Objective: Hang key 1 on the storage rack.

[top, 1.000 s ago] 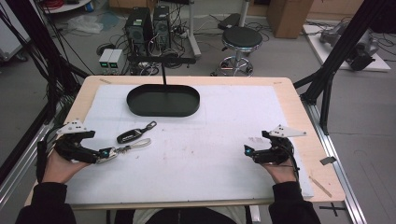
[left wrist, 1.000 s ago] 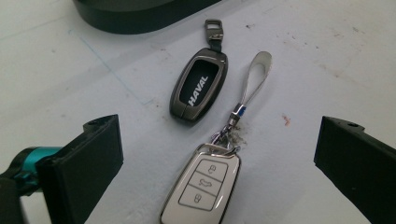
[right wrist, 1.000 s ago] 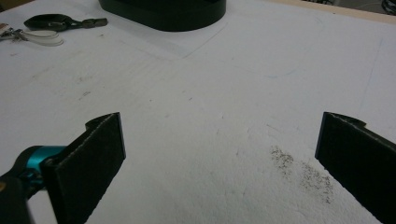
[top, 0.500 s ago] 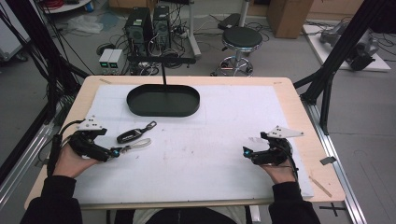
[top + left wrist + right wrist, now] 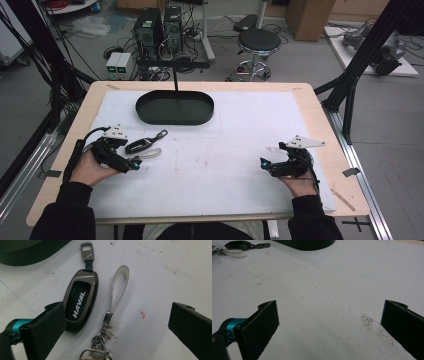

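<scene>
- On the white mat (image 5: 225,160) that covers the table (image 5: 320,115), I see the black oval tray (image 5: 175,107) at the far side, bare inside, and I take it as the likely place for what I'm about to pick up.
- My left gripper (image 5: 134,163) sits low at the near-left, the forearm coming in from the bottom edge; its jaws stand wide apart and hold nothing.
- My right gripper (image 5: 263,163) rests near the right edge, jaws likewise spread over bare mat, well apart from the work.
- The car key fob (image 5: 81,300) lies flat just in front of the tray; in the left gripper view, one jaw looks to be touching or overlapping its near end, the other well off to the side.
- Beside the fob lie a pale strap loop (image 5: 117,287) and a metal clasp (image 5: 98,350).
- I judge this the reach-and-align step: next I need to centre the fob between the jaws, then close on its body, not the strap.
</scene>
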`<action>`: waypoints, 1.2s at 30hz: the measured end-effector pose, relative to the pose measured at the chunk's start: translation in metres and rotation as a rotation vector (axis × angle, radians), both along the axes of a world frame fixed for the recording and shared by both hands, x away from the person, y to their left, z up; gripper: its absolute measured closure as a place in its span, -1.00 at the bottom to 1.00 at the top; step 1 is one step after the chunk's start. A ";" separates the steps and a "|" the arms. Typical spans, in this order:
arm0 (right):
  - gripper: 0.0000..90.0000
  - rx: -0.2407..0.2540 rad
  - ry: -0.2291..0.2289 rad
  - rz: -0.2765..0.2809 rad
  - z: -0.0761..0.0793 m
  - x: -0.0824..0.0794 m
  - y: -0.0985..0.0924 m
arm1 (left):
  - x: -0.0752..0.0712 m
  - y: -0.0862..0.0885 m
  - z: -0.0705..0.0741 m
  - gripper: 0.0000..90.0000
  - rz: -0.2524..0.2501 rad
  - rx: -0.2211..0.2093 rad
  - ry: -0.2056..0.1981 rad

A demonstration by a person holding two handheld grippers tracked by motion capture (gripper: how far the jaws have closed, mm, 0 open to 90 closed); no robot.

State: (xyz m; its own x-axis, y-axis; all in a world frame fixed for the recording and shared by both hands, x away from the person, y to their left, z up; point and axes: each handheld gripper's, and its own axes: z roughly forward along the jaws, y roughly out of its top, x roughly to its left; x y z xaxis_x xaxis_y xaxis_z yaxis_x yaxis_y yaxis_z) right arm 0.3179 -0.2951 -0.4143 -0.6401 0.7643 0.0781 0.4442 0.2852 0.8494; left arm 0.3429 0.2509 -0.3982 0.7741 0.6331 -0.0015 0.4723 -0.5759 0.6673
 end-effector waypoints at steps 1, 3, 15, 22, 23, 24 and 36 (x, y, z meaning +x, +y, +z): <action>-0.98 0.001 0.005 0.001 0.000 0.000 0.001 | 0.002 -0.005 0.000 -0.96 -0.013 0.012 0.008; -0.98 -0.004 0.004 0.002 0.000 0.000 0.001 | 0.003 -0.008 -0.001 -0.96 -0.024 0.017 0.015; -0.98 -0.020 0.020 0.011 -0.002 0.001 0.003 | 0.013 -0.025 -0.016 -0.95 -0.058 0.069 0.103; -0.98 -0.017 0.025 0.015 -0.001 0.000 0.004 | 0.013 -0.032 -0.022 -0.87 -0.081 0.085 0.141; -0.98 -0.017 0.025 0.015 -0.001 0.000 0.004 | 0.014 -0.032 -0.022 -0.87 -0.090 0.087 0.152; -0.98 -0.020 0.026 0.019 -0.001 0.000 0.004 | 0.014 -0.033 -0.023 -0.87 -0.092 0.082 0.165; -0.98 0.008 0.006 0.029 0.000 -0.001 0.002 | 0.020 -0.034 -0.029 -0.67 -0.066 0.109 0.165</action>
State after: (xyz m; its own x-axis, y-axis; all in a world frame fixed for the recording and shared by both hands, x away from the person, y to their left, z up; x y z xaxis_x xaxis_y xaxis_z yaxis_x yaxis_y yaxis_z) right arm 0.3171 -0.2931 -0.4139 -0.6615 0.7447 0.0884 0.4412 0.2912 0.8489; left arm 0.3627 0.2173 -0.4275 0.8090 0.5841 -0.0662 0.5288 -0.6739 0.5160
